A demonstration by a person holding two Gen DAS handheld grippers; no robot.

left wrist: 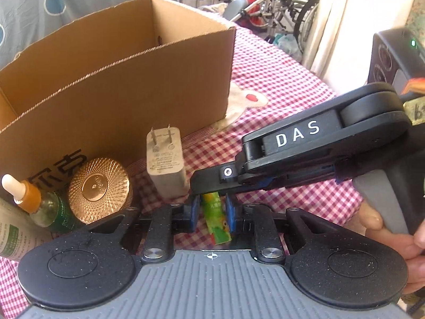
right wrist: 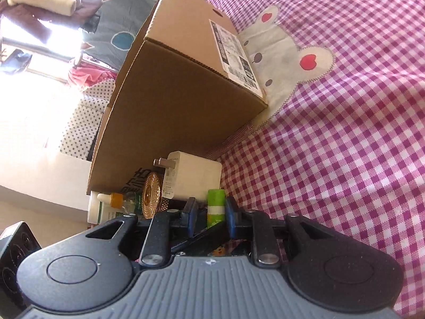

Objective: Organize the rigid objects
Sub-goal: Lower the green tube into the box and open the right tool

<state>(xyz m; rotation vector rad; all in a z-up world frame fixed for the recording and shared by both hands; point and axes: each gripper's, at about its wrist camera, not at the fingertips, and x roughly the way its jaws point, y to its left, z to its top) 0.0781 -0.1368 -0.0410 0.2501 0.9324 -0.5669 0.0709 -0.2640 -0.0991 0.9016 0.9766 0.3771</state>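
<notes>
Your left tool (left wrist: 212,212) is closed down hard on the green tube (left wrist: 214,219): both blue pads press its sides, and the tube runs lengthwise between them, tilted, its printed end toward the camera. No earlier view is given to compare. Your right tool (right wrist: 211,210) is clamped on the same green tube (right wrist: 215,206), seen from its own camera standing between the blue pads with a white band around it. In the left view the right tool's black fingers lie across the top end of the tube, just over your left tool's pads. Your right hand (left wrist: 393,242) grips the grey handle at the frame's right edge.

Just beyond the tube, a white plug adapter (left wrist: 165,163) stands upright on the counter (left wrist: 279,85), prongs up. To its left a round gold lid (left wrist: 98,186) faces the camera, tilted on edge. Next left is a small dropper bottle (left wrist: 32,199) with an orange collar, and a white bottle (left wrist: 12,235) at the frame's edge.

Behind these items an open cardboard box (left wrist: 119,85) sits on the pink checked cloth, close behind the adapter and the lid. Whether the lid touches the box, I cannot tell. A white animal patch (left wrist: 247,101) on the cloth lies beside the box's right corner.
</notes>
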